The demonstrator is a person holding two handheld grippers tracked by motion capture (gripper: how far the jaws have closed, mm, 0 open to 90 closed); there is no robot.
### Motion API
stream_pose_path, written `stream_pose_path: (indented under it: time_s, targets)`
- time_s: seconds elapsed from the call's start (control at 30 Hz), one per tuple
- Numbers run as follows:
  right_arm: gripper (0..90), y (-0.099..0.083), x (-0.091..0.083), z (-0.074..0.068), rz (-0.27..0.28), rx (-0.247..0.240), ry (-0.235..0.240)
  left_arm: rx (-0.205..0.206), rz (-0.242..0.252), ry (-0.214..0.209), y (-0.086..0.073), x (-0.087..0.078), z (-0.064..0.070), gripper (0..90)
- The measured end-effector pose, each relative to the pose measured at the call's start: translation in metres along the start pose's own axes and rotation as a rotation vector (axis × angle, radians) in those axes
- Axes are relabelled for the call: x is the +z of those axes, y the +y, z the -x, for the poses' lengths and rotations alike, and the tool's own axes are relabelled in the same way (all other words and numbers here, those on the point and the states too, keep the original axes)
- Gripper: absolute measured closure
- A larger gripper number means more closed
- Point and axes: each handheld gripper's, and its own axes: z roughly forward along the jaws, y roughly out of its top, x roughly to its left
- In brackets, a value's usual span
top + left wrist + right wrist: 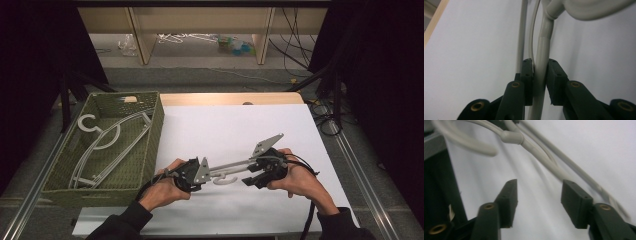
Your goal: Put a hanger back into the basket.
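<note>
A white sheet [235,130] covers the table top; a strip of bare wood shows along its far edge. Behind the table stands a wooden shelf unit with cables and clutter on the floor beneath it. No brand, label or legible writing can be made out on any item.

A green woven basket [155,145] sits at the left edge of the sheet. Grey hangers [107,145] lie inside it.

One more grey hanger [230,166] is held between the two grippers near the front of the sheet. Its hook [225,180] curves downward, just over the sheet.

Left gripper [192,176]: the jaws are clamped on the hanger. In the left gripper view, the left gripper [540,77] has both pads pressed against a round grey bar of the hanger [541,50], which runs up between them to the hook base [551,12].

Right gripper [260,175]: the jaws are spread wide and grasp nothing. In the right gripper view, the right gripper [539,195] shows a broad gap between its pads. The hanger [541,155] passes beyond the pad tips; whether it touches the pad on the right cannot be told.

Both hands hold the grippers from the near side.
</note>
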Motion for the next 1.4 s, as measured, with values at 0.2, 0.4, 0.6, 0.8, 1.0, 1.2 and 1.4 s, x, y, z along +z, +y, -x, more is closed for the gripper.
stream_pose_path:
  time_s: [0.2, 0.4, 0.6, 0.8, 1.0, 1.2, 1.4]
  targets:
    - [41.3, 0.0, -0.01, 0.0, 0.056, 0.059, -0.048, -0.186, 0.025, -0.008, 0.003, -0.004, -0.015, 79.2]
    - [39.2, -0.002, -0.007, -0.005, 0.11, 0.104, -0.076, -0.332, 0.039, -0.064, -0.001, -0.015, -0.024, 79.2]
    - [38.7, -0.006, 0.001, -0.013, 0.086, 0.097, -0.035, -0.478, 0.085, -0.112, -0.006, -0.03, -0.035, 79.2]
    - [37.8, -0.013, 0.004, -0.021, 0.09, 0.085, -0.007, -0.619, 0.196, -0.154, -0.01, -0.055, -0.044, 79.1]
    - [36.2, -0.022, 0.009, -0.026, 0.115, 0.1, 0.006, -0.724, 0.322, -0.136, -0.017, -0.084, -0.053, 79.2]
    - [33.5, -0.027, 0.013, -0.025, 0.133, 0.116, 0.002, -0.793, 0.412, -0.11, -0.03, -0.116, -0.067, 79.1]
    - [33.5, -0.027, 0.018, -0.026, 0.117, 0.115, 0.015, -0.826, 0.449, -0.082, -0.039, -0.148, -0.081, 79.1]
